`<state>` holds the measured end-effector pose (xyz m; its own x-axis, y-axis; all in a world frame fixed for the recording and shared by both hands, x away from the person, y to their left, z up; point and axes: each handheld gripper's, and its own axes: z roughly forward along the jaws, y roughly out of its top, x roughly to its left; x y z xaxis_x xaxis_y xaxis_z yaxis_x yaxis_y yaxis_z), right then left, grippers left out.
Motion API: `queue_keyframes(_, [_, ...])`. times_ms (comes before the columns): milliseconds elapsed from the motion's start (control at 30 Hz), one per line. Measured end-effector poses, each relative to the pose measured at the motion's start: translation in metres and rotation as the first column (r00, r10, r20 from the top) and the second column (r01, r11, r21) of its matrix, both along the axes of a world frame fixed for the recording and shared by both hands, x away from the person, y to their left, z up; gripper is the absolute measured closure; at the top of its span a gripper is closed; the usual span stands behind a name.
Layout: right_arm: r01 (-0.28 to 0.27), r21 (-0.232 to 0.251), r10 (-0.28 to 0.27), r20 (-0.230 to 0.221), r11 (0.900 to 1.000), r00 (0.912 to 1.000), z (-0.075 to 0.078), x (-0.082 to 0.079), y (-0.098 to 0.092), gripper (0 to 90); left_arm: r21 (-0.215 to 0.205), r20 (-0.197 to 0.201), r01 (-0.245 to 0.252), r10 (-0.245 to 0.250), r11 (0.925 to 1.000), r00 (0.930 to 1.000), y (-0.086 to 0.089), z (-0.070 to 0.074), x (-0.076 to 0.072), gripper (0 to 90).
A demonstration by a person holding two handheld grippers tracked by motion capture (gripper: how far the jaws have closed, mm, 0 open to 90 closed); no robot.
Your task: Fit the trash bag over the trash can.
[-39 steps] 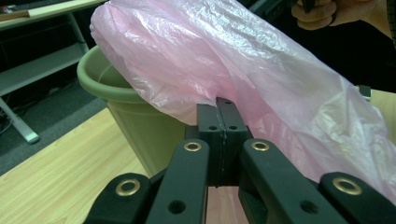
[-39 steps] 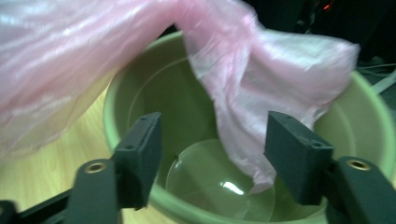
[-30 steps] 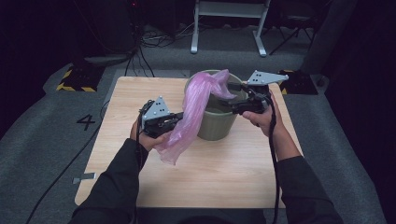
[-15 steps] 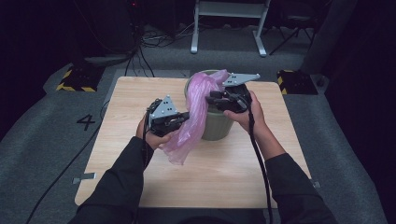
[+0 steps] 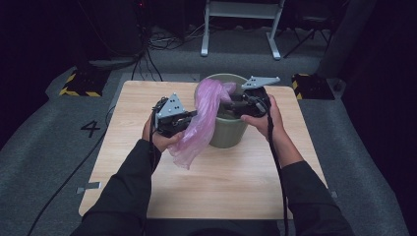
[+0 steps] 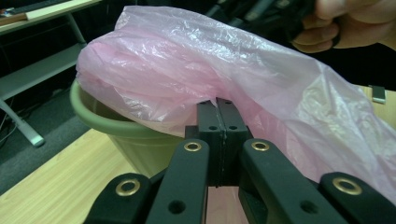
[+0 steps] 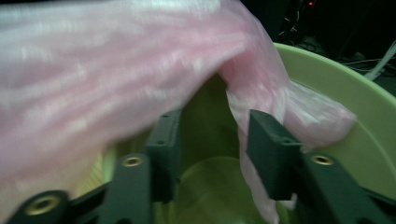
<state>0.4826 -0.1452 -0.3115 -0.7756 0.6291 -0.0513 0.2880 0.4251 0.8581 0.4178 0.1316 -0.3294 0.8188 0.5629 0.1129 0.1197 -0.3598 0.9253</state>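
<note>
Since a second ago the right gripper (image 5: 235, 104) has swung in from beside the bin to over its mouth, jaws now spread wide inside the rim. Relative to that green bin (image 5: 227, 133), standing far-centre on the wooden table (image 5: 123, 113), the pink plastic bag (image 5: 200, 123) drapes from the bin's opening down its left wall. Just left of the bin, the left gripper (image 6: 217, 122) is clamped on the film. Judging by this, lining the bin is under way; next, the right jaws must pinch a free edge and stretch it over the rim.
</note>
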Motion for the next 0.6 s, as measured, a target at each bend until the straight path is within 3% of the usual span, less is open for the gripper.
queue_keyframes(133, [-0.037,0.075,0.036,0.012,0.997,0.9993,0.008,-0.005,-0.008,39.5,0.012,-0.005,0.004,-0.004,0.9999,1.0,-0.006,0.001,0.004,90.0])
queue_keyframes(200, [-0.083,0.115,0.083,0.01,0.99,0.9965,0.013,-0.011,-0.006,36.8,0.019,-0.007,0.008,-0.008,0.9998,0.9999,-0.012,0.0,0.005,90.0])
queue_keyframes(267, [-0.121,0.117,0.118,0.03,0.986,0.9925,0.017,-0.019,0.0,33.0,0.028,-0.007,0.015,-0.014,0.9995,0.9999,-0.017,-0.001,0.005,90.0])
queue_keyframes(333, [-0.171,0.086,0.166,0.062,0.982,0.9842,0.019,-0.028,0.008,28.4,0.04,-0.004,0.016,-0.016,0.9991,0.9999,-0.022,-0.002,0.004,90.0])
queue_keyframes(433, [-0.188,0.058,0.183,0.072,0.981,0.9804,0.017,-0.034,0.016,28.4,0.045,-0.008,0.025,-0.025,0.9987,0.9997,-0.026,-0.002,0.004,90.0])
queue_keyframes(500, [-0.194,0.043,0.191,0.06,0.98,0.9797,0.013,-0.032,0.02,30.0,0.05,-0.009,0.025,-0.025,0.9984,0.9997,-0.028,-0.003,0.005,90.0])
queue_keyframes(600, [-0.215,0.041,0.215,0.011,0.976,0.9765,0.006,-0.024,0.022,53.6,0.039,-0.008,-0.001,0.001,0.9993,1.0,-0.028,-0.005,0.006,89.9])
